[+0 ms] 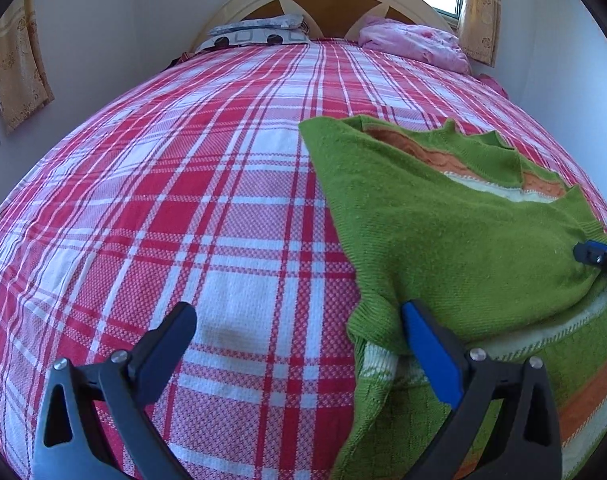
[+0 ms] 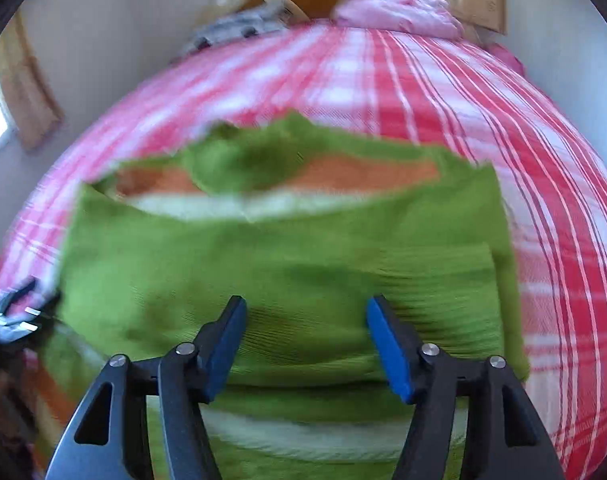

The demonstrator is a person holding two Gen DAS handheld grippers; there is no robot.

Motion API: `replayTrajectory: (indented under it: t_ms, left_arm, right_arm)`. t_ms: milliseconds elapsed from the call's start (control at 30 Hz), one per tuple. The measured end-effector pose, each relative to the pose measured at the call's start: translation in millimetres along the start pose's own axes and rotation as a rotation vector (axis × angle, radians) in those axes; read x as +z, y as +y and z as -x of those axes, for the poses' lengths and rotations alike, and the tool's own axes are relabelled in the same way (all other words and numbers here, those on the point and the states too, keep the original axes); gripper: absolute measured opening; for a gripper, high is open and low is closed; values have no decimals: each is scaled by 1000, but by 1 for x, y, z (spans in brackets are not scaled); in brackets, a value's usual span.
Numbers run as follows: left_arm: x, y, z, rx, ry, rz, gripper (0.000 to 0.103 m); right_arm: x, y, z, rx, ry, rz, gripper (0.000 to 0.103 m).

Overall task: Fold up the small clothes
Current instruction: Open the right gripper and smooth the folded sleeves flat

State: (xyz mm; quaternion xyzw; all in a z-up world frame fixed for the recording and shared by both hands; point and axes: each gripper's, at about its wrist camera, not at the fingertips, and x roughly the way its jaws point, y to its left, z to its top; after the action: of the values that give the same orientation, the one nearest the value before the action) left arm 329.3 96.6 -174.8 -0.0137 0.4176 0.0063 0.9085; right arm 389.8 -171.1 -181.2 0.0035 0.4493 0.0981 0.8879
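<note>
Bed [image 1: 231, 168]: one, covered edge to edge by a red-and-white plaid spread.
Headboard [image 1: 323, 4]: one, arched, cream frame with tan panels, at 12 o'clock.
Curtains [image 1: 17, 68]: two counted, yellow patterned, at 10 o'clock and 1 o'clock.
Pillows: two at the head end; grey-and-white patterned one [image 1: 255, 32] toward 11 o'clock, pink one [image 1: 411, 42] toward 1 o'clock.
Sweater [image 1: 455, 240]: one, green knit with orange and cream stripes, lying on the spread at 3 to 5 o'clock in the left wrist view; a green panel folded over the striped body.
Left gripper [image 1: 299, 332]: jaws wide apart, nothing clamped; right finger [image 1: 431, 356] at the sweater's near edge, contact unclear.
Right gripper [image 2: 306, 340]: jaws apart over the green panel, nothing pinched; view motion-blurred.
</note>
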Motion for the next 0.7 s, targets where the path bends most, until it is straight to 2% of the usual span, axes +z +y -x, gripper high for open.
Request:
replayTrajectory:
  t_ms: [33, 200, 333, 367, 433, 567, 700]
  left_arm:
    - [0, 0, 0, -3, 1, 1, 103]
    - [0, 1, 0, -9, 4, 7, 103]
    - [0, 1, 0, -5, 3, 4, 103]
    - [0, 1, -1, -6, 3, 5, 103]
    - [0, 1, 0, -5, 3, 4, 103]
    - [0, 0, 0, -3, 1, 4, 103]
    - [-3, 3, 9, 3, -25, 18, 103]
  right_arm:
    - [-3, 1, 1, -14, -21, 33, 61]
    - [-1, 8, 11, -119, -11, 80, 61]
    - [-2, 24, 11, -58, -19, 97, 61]
    - [-6, 31, 6, -78, -3, 119, 61]
    - [-14, 35, 4, -108, -27, 145, 62]
    - [-12, 19, 5, -56, -3, 91, 62]
    - [-19, 11, 9, -53, -28, 99, 62]
